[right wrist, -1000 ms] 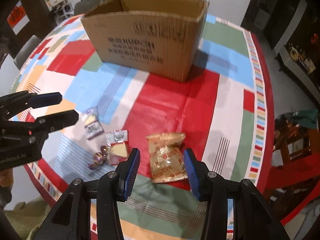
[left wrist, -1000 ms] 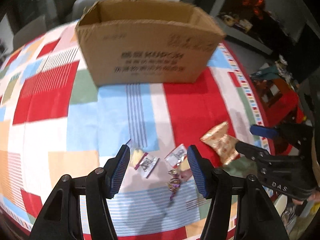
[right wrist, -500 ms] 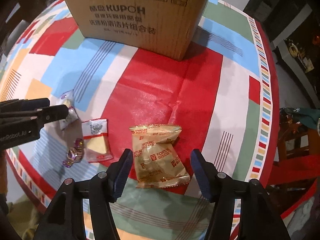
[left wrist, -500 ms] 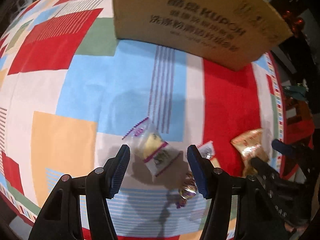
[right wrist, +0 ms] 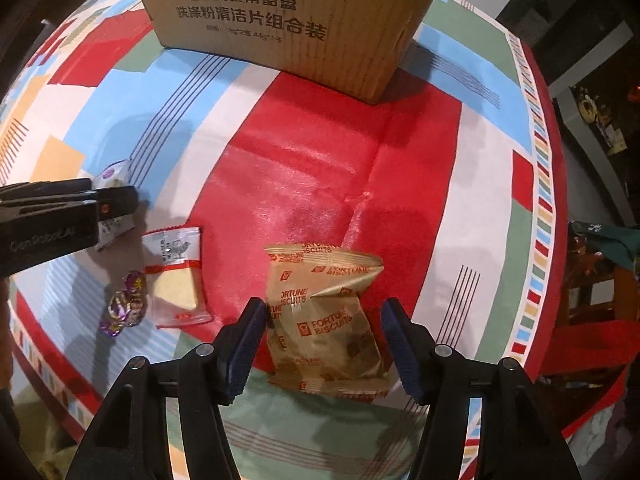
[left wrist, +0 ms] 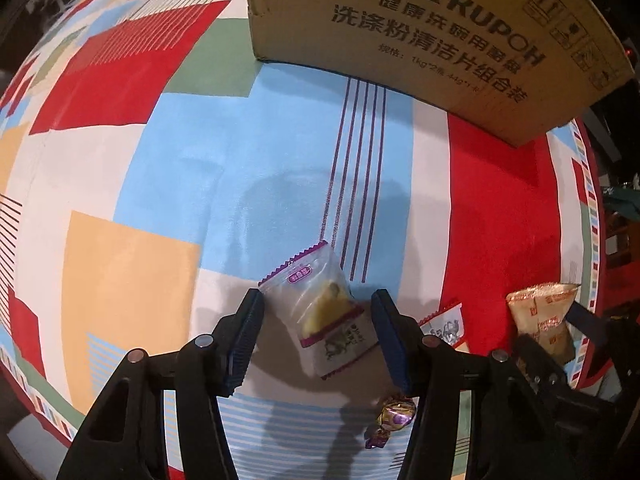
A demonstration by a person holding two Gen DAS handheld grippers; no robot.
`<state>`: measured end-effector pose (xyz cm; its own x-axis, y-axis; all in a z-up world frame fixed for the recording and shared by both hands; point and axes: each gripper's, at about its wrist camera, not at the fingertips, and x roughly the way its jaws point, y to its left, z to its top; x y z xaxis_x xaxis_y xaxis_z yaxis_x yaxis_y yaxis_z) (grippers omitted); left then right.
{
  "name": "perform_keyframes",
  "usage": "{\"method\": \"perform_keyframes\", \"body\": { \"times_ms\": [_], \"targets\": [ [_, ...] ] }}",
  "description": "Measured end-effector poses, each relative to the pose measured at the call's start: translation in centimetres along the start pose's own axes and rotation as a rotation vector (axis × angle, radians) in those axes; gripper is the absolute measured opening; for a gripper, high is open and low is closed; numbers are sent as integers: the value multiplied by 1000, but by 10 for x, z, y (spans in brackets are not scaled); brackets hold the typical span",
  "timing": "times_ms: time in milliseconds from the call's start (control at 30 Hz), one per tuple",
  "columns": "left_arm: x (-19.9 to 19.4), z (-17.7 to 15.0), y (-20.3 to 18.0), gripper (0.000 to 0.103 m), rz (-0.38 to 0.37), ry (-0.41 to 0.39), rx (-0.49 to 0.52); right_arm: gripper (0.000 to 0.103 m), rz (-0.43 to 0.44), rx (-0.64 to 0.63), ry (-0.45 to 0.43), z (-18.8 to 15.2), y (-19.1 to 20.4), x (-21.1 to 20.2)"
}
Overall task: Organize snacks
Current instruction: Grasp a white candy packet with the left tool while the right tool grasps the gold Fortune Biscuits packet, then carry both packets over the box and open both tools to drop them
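Note:
My left gripper (left wrist: pixel 318 320) is open, its jaws either side of a clear purple-edged snack packet (left wrist: pixel 320 312) lying on the tablecloth. My right gripper (right wrist: pixel 324 328) is open, its jaws either side of a gold Fortune Biscuits packet (right wrist: pixel 324 316), which also shows in the left wrist view (left wrist: pixel 540 316). A red-edged clear packet (right wrist: pixel 176 276) and a purple foil candy (right wrist: pixel 126 304) lie between the two. A brown cardboard box (right wrist: pixel 288 12) stands farther back on the table; its inside is hidden.
The round table has a patchwork cloth (left wrist: pixel 120 184) in red, blue, white and orange. Its edge (right wrist: pixel 560 264) curves close at the right, with dark furniture and a red stool beyond. The left gripper body (right wrist: pixel 48 220) shows at the right wrist view's left.
Both grippers have dropped lower and moved forward over the table. The purple-edged packet now sits between the left jaws and the gold packet between the right jaws.

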<state>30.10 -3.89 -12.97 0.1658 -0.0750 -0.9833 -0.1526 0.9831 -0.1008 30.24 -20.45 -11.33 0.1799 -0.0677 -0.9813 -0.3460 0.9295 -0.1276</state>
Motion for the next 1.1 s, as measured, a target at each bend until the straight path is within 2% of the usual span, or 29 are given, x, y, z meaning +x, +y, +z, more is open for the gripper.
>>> {"method": "perform_keyframes", "body": {
  "times_ms": [67, 167, 333, 633, 1100],
  "targets": [
    [-2, -2, 1, 46, -5, -12, 4, 49, 13, 17, -4, 1, -2, 1],
    [-5, -5, -1, 42, -15, -23, 12, 45, 15, 41, -16, 0, -4, -1],
    [-9, -8, -4, 37, -17, -35, 41, 44, 27, 64, -59, 2, -4, -10],
    [-21, -6, 0, 33, -42, -67, 101, 44, 74, 64, -120, 8, 10, -32],
    [-72, -9, 10, 30, -77, -218, 199, 44, 146, 83, -190, 22, 23, -54]
  ]
}}
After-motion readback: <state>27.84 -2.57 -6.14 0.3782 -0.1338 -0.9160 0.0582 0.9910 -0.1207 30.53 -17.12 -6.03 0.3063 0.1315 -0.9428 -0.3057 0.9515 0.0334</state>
